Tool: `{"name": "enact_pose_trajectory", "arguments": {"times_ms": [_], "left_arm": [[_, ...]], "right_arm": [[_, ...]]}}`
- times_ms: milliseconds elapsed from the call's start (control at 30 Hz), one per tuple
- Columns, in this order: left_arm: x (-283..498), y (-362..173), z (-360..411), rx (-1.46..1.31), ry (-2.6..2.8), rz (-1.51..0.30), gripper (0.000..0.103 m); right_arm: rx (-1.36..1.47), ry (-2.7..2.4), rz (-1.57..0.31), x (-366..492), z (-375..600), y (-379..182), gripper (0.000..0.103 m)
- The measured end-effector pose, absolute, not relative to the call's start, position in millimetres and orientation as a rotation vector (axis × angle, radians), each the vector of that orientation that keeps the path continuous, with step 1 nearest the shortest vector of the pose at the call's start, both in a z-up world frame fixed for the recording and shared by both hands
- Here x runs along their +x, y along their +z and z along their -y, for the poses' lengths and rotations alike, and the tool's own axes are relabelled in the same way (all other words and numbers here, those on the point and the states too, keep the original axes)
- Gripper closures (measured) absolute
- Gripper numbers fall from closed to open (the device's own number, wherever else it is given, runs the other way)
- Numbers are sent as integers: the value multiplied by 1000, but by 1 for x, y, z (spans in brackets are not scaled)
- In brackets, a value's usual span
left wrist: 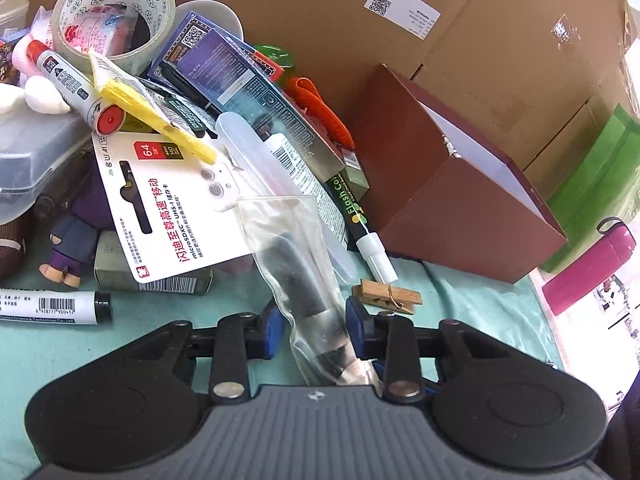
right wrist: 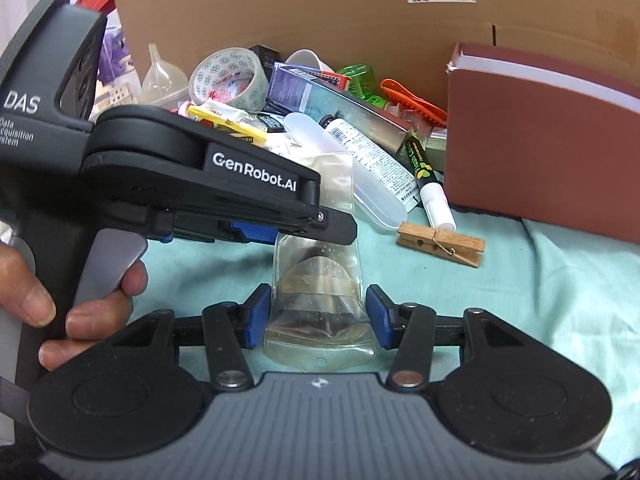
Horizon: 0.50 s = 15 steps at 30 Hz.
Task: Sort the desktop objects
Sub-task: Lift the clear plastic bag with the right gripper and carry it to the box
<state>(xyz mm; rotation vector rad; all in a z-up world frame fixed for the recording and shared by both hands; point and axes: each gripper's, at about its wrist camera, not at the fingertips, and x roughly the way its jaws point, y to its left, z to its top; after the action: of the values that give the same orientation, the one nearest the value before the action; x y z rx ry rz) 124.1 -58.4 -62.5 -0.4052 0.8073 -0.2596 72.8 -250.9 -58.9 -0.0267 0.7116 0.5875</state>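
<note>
Clear pouch (right wrist: 318, 312) between right gripper (right wrist: 318, 316) pads; seemingly clamped

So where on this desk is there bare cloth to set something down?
Bare teal cloth lies in front of the brown box, right of the wooden clothespin. A smaller patch sits below the marker, left of the left gripper. The pile behind, around the tape roll, is crowded.

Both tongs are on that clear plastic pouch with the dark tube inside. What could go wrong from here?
1. The clear plastic pouch is slick and floppy; the right tongs barely touch it, so it may slip.
2. The left tongs pinch it from another angle; pulling apart could twist or tear it.
3. Its far end lies against the clutter by the white memory-card pack; lifting may drag it.
</note>
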Motion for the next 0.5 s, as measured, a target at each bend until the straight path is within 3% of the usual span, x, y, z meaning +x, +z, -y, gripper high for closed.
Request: {"name": "enact_pose_trajectory", "arguments": {"times_ms": [500], "left_arm": [[123,-63,61,-386,-262,-818,69]], "right_arm": [[-11,592,-707,68,252,-60,55]]}}
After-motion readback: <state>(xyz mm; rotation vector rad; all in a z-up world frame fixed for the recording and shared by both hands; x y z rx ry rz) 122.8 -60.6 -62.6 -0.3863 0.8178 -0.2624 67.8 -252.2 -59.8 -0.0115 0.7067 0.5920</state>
